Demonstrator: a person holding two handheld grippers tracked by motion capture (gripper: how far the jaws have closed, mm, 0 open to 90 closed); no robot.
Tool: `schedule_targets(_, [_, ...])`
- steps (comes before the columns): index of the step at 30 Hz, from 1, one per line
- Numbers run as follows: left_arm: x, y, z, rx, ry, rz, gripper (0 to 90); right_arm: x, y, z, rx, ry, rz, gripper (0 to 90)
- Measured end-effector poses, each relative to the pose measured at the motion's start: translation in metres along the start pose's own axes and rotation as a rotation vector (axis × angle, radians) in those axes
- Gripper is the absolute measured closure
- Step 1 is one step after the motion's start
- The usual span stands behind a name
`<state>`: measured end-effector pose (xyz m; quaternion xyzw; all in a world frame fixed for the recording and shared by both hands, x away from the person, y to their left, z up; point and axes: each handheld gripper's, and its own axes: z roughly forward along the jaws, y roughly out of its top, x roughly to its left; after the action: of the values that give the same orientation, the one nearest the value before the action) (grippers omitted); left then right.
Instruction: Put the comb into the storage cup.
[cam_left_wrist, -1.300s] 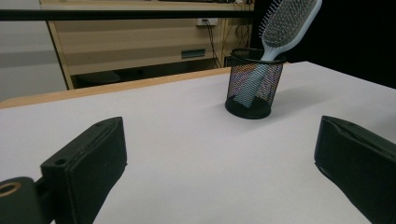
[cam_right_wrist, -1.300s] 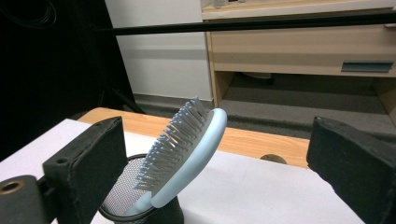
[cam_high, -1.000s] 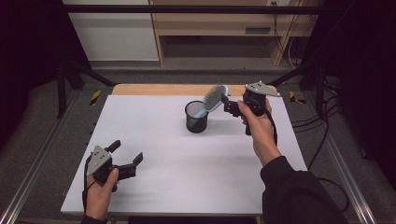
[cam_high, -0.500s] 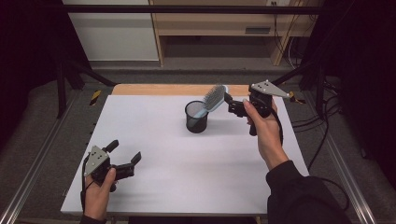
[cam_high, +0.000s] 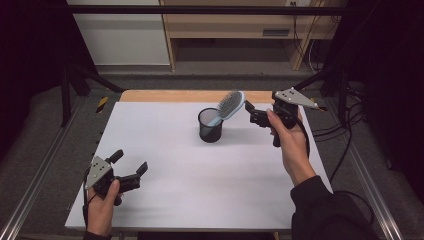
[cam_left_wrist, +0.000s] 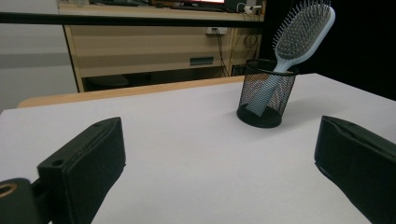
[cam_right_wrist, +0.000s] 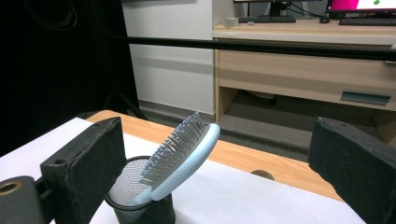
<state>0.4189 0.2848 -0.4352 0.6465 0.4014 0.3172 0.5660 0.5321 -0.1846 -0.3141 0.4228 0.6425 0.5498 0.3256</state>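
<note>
Looking along my right gripper (cam_high: 256, 116), I am seeing its jaws standing wide apart with nothing between them, just beside the hairbrush (cam_high: 229, 107). The brush is standing handle-down in the black mesh cup (cam_high: 210, 126) near the far edge of the white table (cam_high: 200, 190), and its bristled head is leaning out over the rim toward the right gripper's side. That lean is what I am weighing: the long axis is running up from the cup and slanting toward the open jaws, so in the right gripper view the head (cam_right_wrist: 184, 151) is lying a little left of centre between them, with the cup (cam_right_wrist: 135, 200) below. I am judging the right gripper far the nearer one for any grasp on the head. My left gripper (cam_high: 131, 171) is resting at the near left corner, jaws also spread and empty, well apart from the cup, which it is seeing far off (cam_left_wrist: 266, 98).
</note>
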Motion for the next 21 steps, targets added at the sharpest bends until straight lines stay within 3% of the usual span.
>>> schedule_targets(3, [0.001, 0.002, -0.004, -0.027, 0.002, -0.002, 1.7, -0.003, 0.0, -0.004, -0.01, -0.001, -0.003, 3.9])
schedule_targets(12, [0.005, 0.001, -0.007, -0.032, 0.011, -0.017, 1.4, -0.017, 0.0, -0.024, -0.037, 0.013, 0.004, 4.1])
schedule_targets(21, [0.015, -0.003, -0.021, -0.044, 0.046, -0.039, 1.4, -0.027, -0.003, -0.045, -0.06, 0.011, 0.008, 4.1])
